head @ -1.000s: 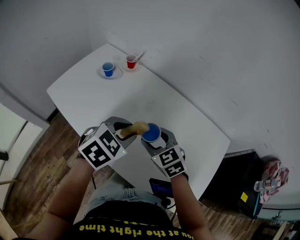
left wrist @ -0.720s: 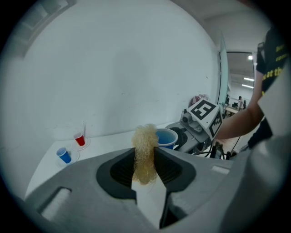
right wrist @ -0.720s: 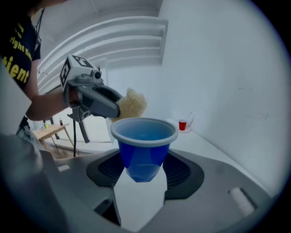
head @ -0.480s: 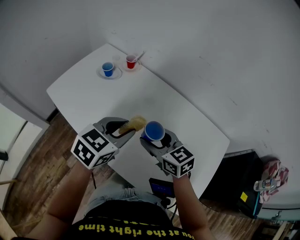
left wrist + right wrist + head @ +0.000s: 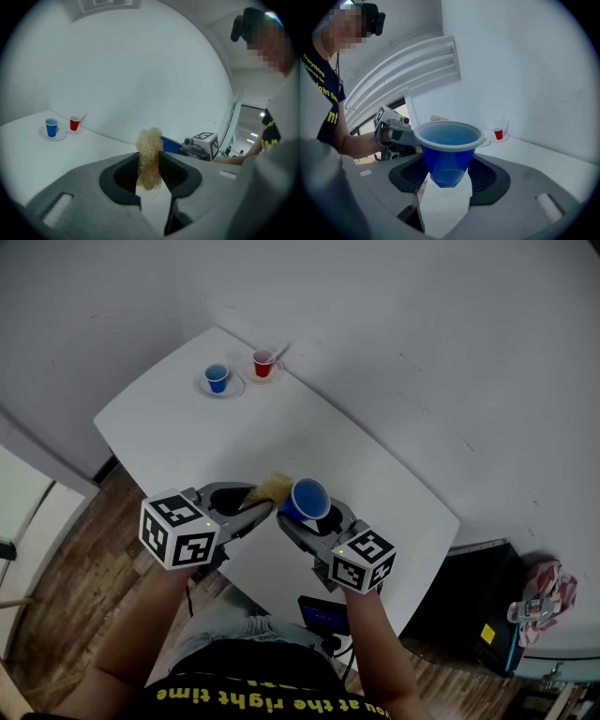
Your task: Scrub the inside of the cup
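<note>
Right gripper (image 5: 447, 166) has its fingers spread wide around the blue cup (image 5: 449, 140), up over the bench (image 5: 187, 427) edge. Left gripper (image 5: 150, 161) pinches the scrubber (image 5: 149, 140). Both just rolled, and the scrubber's now outside the rim, so it probably needs another pass inside.

white table (image 5: 309, 437), far blue cup (image 5: 217, 378), red cup (image 5: 263, 363)

Counted on inspection: two blue cups, the near cup (image 5: 448, 145) clamped between the jaws of the right gripper (image 5: 446, 172) and the far cup (image 5: 217, 378) well beyond them; one red cup (image 5: 263, 363); two saucers (image 5: 232, 390) (image 5: 276, 376); one scrub pad (image 5: 149, 140) between the jaws of the left gripper (image 5: 150, 164).
</note>
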A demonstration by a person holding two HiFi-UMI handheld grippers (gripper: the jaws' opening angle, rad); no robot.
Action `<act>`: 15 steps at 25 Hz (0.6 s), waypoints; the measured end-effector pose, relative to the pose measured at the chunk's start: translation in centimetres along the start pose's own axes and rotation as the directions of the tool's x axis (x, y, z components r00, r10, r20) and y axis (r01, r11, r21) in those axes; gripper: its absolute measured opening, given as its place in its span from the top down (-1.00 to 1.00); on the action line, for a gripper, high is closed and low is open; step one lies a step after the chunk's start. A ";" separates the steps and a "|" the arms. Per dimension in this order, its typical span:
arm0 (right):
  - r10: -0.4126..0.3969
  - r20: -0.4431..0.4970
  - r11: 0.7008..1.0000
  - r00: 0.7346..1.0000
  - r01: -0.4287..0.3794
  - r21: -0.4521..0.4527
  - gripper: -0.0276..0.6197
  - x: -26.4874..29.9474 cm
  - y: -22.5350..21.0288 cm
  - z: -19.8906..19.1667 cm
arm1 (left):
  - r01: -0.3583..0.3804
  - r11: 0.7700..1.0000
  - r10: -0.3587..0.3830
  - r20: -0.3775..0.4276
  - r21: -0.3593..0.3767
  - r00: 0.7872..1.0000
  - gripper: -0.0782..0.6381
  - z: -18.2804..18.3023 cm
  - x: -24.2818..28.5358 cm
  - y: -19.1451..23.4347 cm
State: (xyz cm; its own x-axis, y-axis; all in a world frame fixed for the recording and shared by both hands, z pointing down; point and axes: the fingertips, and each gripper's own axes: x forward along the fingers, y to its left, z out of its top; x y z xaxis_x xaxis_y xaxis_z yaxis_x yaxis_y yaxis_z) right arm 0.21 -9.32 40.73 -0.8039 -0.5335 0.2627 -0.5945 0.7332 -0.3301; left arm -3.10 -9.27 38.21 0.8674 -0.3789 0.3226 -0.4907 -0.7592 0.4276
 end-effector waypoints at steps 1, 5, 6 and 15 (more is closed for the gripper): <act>0.008 0.004 1.000 1.000 -0.008 0.006 0.09 0.0 0.1 0.1 | 0.005 1.000 -0.005 0.007 -0.008 1.000 0.44 0.0 0.0 0.0; 0.035 0.027 0.999 0.999 -0.036 0.031 0.09 -0.1 0.3 0.6 | 0.001 1.000 0.000 0.021 -0.016 1.000 0.44 -0.1 0.1 0.1; 0.038 0.035 0.999 0.999 -0.039 0.036 0.09 -0.2 0.4 0.8 | -0.005 1.000 0.006 0.020 -0.016 1.000 0.44 -0.3 0.1 0.2; 0.041 0.036 0.998 0.999 -0.042 0.039 0.09 -0.1 0.3 0.9 | -0.097 0.987 0.105 -0.059 0.126 0.993 0.44 -1.5 0.1 0.9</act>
State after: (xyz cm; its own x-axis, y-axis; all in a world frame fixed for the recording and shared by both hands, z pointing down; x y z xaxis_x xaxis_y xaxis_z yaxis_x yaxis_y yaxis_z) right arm 0.08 -9.39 39.81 -0.8275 -0.5180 0.2167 -0.5604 0.7382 -0.3755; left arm -3.55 -9.22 39.92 0.8044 -0.4251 0.4151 -0.5586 -0.7791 0.2846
